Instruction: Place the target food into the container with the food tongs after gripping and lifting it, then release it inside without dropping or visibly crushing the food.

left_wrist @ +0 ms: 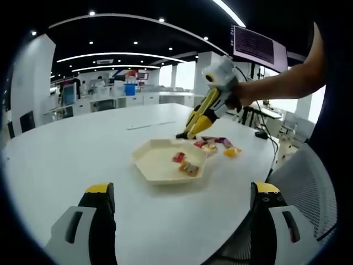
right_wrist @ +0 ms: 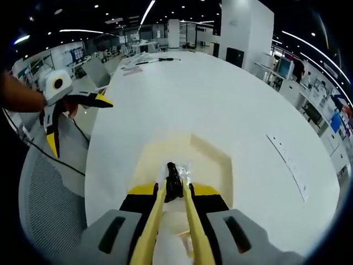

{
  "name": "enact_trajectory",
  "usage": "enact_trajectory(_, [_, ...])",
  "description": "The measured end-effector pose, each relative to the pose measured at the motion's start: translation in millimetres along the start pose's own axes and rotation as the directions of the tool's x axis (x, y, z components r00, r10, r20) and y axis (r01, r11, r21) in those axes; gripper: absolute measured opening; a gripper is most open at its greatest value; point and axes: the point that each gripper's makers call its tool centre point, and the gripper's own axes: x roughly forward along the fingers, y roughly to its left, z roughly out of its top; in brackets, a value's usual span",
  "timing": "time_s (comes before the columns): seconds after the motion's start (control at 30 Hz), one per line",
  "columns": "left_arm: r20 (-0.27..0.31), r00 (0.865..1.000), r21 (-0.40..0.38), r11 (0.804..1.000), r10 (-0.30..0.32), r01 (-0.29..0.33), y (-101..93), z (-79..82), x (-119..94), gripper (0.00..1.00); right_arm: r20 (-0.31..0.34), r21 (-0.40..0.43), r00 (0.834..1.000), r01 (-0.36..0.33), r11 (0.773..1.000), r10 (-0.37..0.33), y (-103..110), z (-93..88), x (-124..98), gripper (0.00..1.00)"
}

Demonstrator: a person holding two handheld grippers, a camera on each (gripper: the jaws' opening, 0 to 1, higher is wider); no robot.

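Tongs — yellow plastic food tongs (right_wrist: 175, 221), clenched in the right gripper (left_wrist: 212, 110) — pinch a clear-wrapped dark sweet (right_wrist: 174, 179) at 12 o'clock, just above the cream hexagonal tray (right_wrist: 218, 160) on the white counter (right_wrist: 220, 99). Left gripper (left_wrist: 179, 212) fingers released, nothing between them, well apart from the tray.

An open-plan office: a large white table (left_wrist: 83, 154), mesh chair (left_wrist: 309, 187), wall monitor (left_wrist: 259, 47), distant desks (left_wrist: 127, 99), ceiling lights (left_wrist: 118, 55).
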Motion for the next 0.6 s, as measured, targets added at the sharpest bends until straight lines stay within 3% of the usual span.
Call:
enact_trajectory(0.33, [0.0, 1.0, -0.004, 1.0, 0.001, -0.001, 0.9, -0.1, 0, 0.99, 0.014, -0.048, 1.0, -0.022, 0.999, 0.022, -1, 37.9, 15, 0.21])
enact_trajectory(0.6, [0.004, 1.0, -0.006, 1.0, 0.002, -0.002, 0.8, 1.2, -1, 0.99, 0.003, -0.054, 1.0, -0.03, 0.998, 0.03, -1, 38.7, 22, 0.21])
